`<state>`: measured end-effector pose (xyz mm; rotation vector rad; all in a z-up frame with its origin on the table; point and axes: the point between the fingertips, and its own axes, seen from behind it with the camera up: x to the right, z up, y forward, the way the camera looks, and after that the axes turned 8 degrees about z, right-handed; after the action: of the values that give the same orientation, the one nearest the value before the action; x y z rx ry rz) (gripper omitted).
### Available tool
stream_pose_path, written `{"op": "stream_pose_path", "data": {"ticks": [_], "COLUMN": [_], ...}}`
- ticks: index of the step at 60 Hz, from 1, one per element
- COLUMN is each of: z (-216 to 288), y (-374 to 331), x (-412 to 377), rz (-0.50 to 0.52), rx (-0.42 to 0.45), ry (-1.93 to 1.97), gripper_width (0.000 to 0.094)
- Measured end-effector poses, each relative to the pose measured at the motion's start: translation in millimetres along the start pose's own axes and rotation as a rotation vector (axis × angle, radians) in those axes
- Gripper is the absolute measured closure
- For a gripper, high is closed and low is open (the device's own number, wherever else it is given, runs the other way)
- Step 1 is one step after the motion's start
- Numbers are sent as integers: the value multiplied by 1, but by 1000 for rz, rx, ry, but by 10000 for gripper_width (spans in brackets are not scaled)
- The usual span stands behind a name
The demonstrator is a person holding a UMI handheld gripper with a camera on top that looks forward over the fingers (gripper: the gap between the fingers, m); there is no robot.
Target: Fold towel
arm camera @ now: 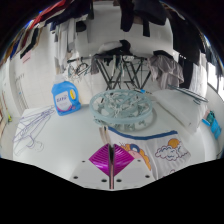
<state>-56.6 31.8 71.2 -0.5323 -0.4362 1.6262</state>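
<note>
A pale, whitish-green towel lies bunched in a rounded heap on the white table, well beyond my fingers and slightly to their right. My gripper is low over the table's near part. Its two magenta pads meet along a thin dark line, so the fingers are shut with nothing visible between them. The gripper is apart from the towel.
A blue-and-white container stands left of the towel. Black stand legs rise behind the towel. The table surface bears drawings: pencil lines at the left and a sun-and-cloud picture right of my fingers.
</note>
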Motion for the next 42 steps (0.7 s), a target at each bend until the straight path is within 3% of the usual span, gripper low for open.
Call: {"op": "stream_pose_path", "data": {"ticks": [9,14,24,33,35,40,41,42], "z": [59,75,49,9,6,11,15,20], "y": [-48,-61,-52,-33,-30,-49,-56,-61], "x": [61,114,213,253,258,263,261,261], "rz": [6,-39,-135,-166,-172,-173,-167,-162], "rx": [94,121,77,26,27,31,35,39], "ry": [64,56,50,10,11,-23,-33,-39], "gripper_width": [910,909,909,892,793,113,81,114]}}
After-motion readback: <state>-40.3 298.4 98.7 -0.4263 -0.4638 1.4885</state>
